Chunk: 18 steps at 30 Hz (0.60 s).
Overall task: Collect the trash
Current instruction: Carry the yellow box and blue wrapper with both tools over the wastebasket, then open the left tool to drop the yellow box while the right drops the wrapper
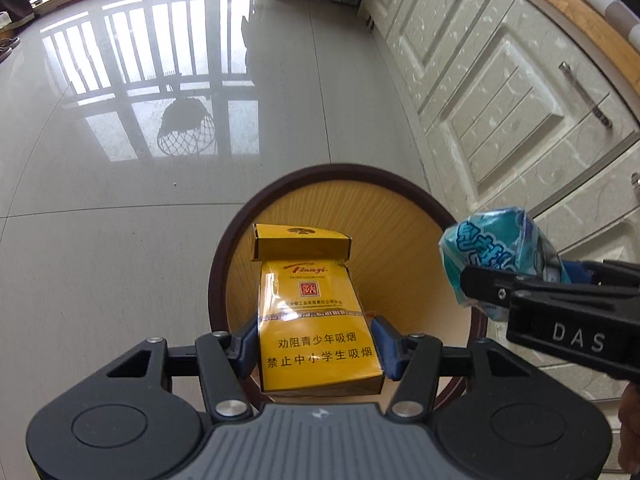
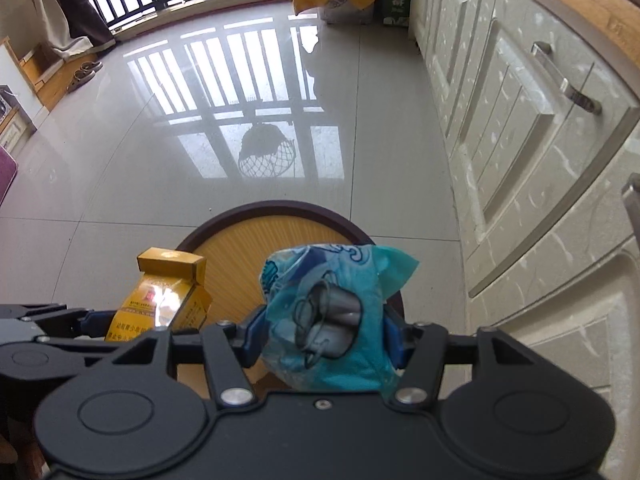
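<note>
Both tongs carry trash above an open round bin.

The left tongs (image 1: 316, 354) are clamped on a yellow cigarette pack (image 1: 316, 320) with its lid flipped open, held directly over the mouth of the wood-patterned bin (image 1: 400, 240). The right tongs (image 2: 324, 336) are clamped on a crumpled blue wrapper (image 2: 328, 312), just beside the pack and above the bin's right rim. The bin stands on the glossy tiled floor (image 1: 120, 240), near white cabinets (image 1: 520, 100).

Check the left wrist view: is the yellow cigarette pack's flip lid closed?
No. The yellow cigarette pack, clamped in the left gripper above the bin, has its flip lid standing open.
</note>
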Each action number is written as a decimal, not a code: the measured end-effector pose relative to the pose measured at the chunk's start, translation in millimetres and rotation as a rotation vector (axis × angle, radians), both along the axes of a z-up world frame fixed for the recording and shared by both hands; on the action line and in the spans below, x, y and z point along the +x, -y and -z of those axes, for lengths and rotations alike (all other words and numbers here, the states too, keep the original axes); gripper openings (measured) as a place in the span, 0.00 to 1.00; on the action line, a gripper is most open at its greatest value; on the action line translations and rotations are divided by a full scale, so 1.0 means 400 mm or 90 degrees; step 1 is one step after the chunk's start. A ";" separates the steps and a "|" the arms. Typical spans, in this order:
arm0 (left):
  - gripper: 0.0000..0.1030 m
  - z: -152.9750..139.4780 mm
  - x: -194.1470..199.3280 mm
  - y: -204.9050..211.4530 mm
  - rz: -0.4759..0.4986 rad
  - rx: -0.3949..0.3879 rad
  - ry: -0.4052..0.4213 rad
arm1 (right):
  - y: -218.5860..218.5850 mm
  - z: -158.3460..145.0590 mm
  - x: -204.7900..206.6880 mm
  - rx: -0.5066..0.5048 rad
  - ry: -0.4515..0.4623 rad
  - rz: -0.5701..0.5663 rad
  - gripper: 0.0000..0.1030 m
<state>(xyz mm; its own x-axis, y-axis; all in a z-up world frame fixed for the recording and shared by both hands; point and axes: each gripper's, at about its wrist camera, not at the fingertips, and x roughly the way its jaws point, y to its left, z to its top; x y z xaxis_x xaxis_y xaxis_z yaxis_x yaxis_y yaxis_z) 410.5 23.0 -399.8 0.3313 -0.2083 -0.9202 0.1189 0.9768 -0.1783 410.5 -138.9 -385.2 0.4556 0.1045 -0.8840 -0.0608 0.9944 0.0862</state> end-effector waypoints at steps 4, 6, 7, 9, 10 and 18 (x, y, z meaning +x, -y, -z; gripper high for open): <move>0.56 0.049 0.006 -0.003 0.004 0.007 -0.038 | 0.007 0.033 0.030 0.001 -0.020 -0.004 0.57; 0.56 0.060 0.010 -0.005 0.002 0.003 -0.049 | 0.011 0.046 0.044 0.003 -0.026 -0.006 0.57; 0.56 0.064 0.011 -0.004 0.004 0.000 -0.054 | 0.011 0.050 0.048 0.005 -0.028 -0.007 0.57; 0.56 0.074 0.018 0.008 0.009 -0.002 -0.066 | 0.011 0.058 0.056 0.007 -0.029 -0.009 0.57; 0.56 0.081 0.019 0.012 0.012 -0.003 -0.073 | 0.009 0.062 0.062 0.007 -0.029 -0.011 0.58; 0.72 0.112 0.014 0.033 0.030 -0.005 -0.107 | 0.009 0.072 0.087 0.049 -0.002 -0.013 0.61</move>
<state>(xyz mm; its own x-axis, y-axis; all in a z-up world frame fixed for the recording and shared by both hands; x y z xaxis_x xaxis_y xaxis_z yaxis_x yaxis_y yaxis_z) 416.1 9.9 -444.6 0.1623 -0.2274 -0.9602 0.1329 0.9693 -0.2071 445.2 -142.4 -413.9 0.4494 0.1818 -0.8747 -0.0812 0.9833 0.1626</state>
